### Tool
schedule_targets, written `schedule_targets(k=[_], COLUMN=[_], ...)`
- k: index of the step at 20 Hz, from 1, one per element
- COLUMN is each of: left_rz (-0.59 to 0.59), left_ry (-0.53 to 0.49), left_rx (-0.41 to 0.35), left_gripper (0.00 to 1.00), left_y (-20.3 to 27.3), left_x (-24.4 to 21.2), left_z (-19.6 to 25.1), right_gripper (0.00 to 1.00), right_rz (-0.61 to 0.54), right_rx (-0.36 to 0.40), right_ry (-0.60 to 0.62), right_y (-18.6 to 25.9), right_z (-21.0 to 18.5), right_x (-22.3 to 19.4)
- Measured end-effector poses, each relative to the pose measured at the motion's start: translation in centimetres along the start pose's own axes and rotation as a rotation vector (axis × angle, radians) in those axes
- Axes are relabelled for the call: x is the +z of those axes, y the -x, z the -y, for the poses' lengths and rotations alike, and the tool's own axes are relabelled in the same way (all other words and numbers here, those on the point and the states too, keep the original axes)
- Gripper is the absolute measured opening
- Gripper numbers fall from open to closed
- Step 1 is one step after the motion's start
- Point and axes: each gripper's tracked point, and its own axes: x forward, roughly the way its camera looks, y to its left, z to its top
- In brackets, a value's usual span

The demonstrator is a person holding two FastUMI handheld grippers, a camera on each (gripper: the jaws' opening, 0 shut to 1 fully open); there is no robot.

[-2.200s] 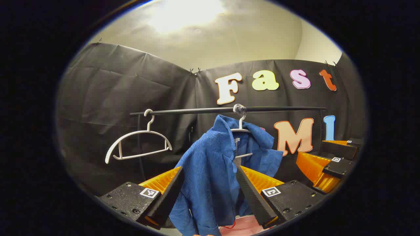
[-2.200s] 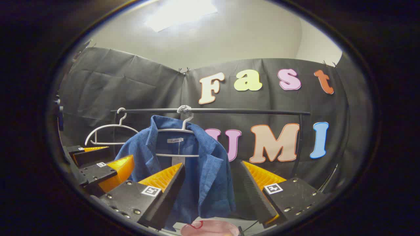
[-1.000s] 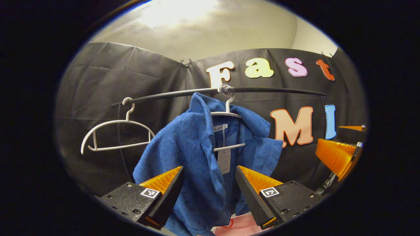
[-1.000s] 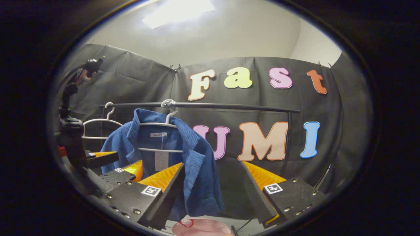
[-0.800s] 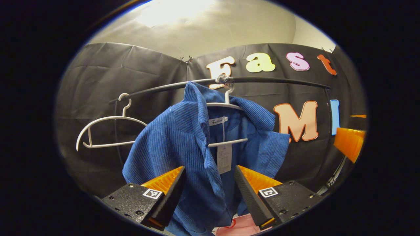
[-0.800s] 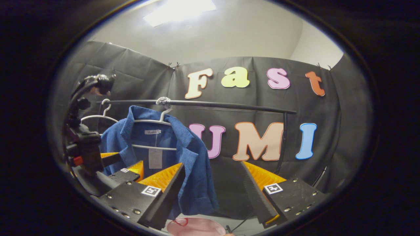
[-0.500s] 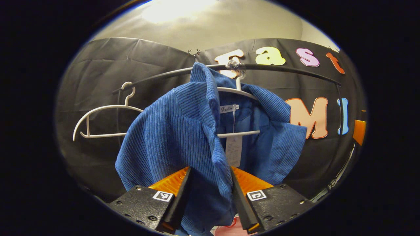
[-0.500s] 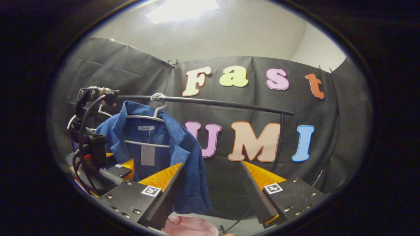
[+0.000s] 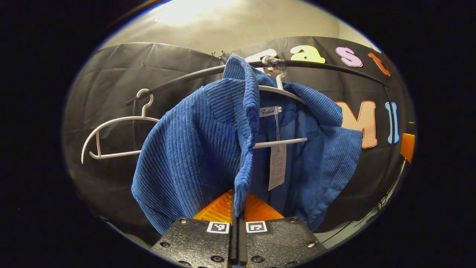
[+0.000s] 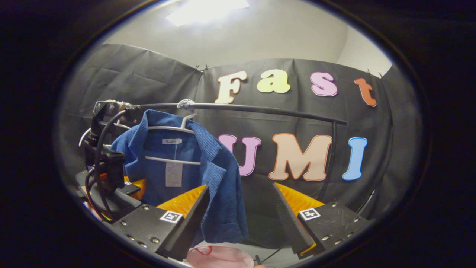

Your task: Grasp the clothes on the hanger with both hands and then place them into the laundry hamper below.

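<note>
Jacket [image 9: 193,149] on hanger [image 9: 277,142] under rail [image 10: 260,109]; spare hanger [image 9: 111,137] to its left.

- Left claw [image 9: 237,208]: two wedge-shaped fingers [image 9: 217,210] with ribbed inner faces, each mounted on a textured black block.
- Block tops: one small square black-and-white marker each, set near the inner edge; round screws along the outer edges.
- Right claw [image 10: 240,208]: same build, ribbed wedge fingers [image 10: 186,203] on black blocks, one square marker per block, screws near the rims.
- Left claw [image 10: 130,188] seen from the right gripper view: black camera housing on top, looped black cables, small red detail.
</note>
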Motion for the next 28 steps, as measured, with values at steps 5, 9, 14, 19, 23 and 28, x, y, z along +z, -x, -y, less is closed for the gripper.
schedule_targets(k=[5,9,14,19,23,28], left_rz=[0.020,0.022,0.049,0.051,0.051,0.072], left_ry=[-0.028,-0.001,0.038,0.053,0.030,0.033], left_rx=[-0.065,-0.096,-0.076,-0.058,-0.048,-0.015], left_gripper=[0.01,0.00,0.00,0.00,0.00,0.00], left_y=[1.2,2.4,3.9,5.0,5.7,6.3], left_x=[0.7,1.4,3.7,4.9,5.3,6.5], left_z=[0.8,0.2,-2.1,-4.1,-5.0,-6.8], right_gripper=[0.94,0.98,0.99,0.98,0.98,0.94], right_rz=[-0.015,-0.031,-0.044,-0.046,-0.061,-0.116], right_rx=[0.049,0.082,0.135,0.167,0.154,0.157], right_ry=[-0.016,-0.019,-0.019,-0.049,-0.051,-0.077], right_y=[-1.3,-2.3,-5.5,-9.3,-11.9,-13.8], right_z=[-1.9,-3.0,-4.8,-6.9,-8.0,-8.9], right_x=[-0.9,-1.8,-2.6,-3.0,-4.3,-6.8])
